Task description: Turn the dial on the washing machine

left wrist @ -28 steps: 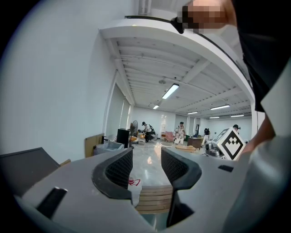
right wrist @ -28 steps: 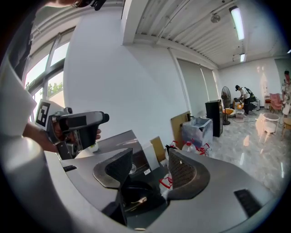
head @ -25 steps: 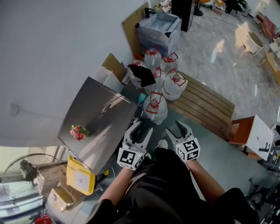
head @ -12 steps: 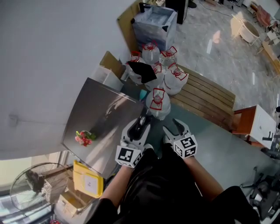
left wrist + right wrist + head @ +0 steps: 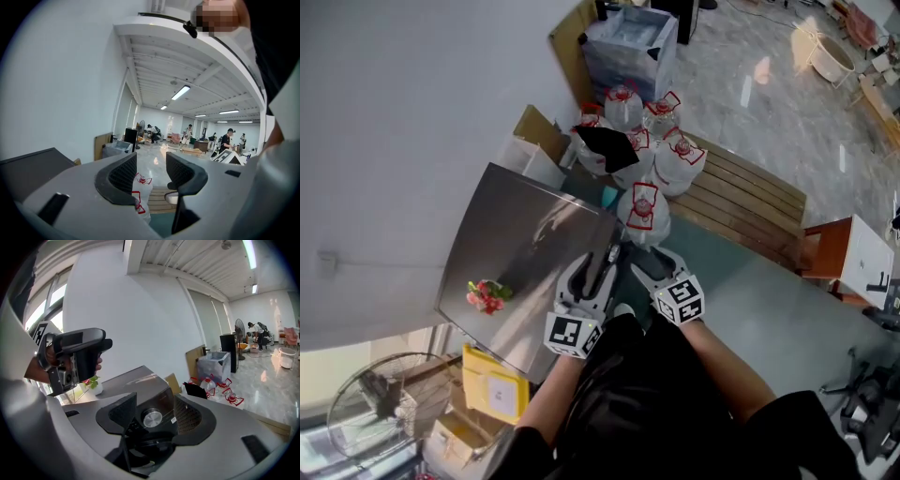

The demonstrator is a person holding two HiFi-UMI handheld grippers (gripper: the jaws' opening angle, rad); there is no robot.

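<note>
Silver dial [image 5: 152,418] sits on the washer [image 5: 525,253] front, lined up between the jaws of your wide-open right claw [image 5: 155,408], not touched yet. Go in straight, pinch its rim evenly, then twist slowly. Your left claw [image 5: 151,169] is open too, holding nothing.

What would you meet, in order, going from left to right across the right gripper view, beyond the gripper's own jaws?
Potted plant → washing machine dial → grey bin → standing fan → white tub
</note>
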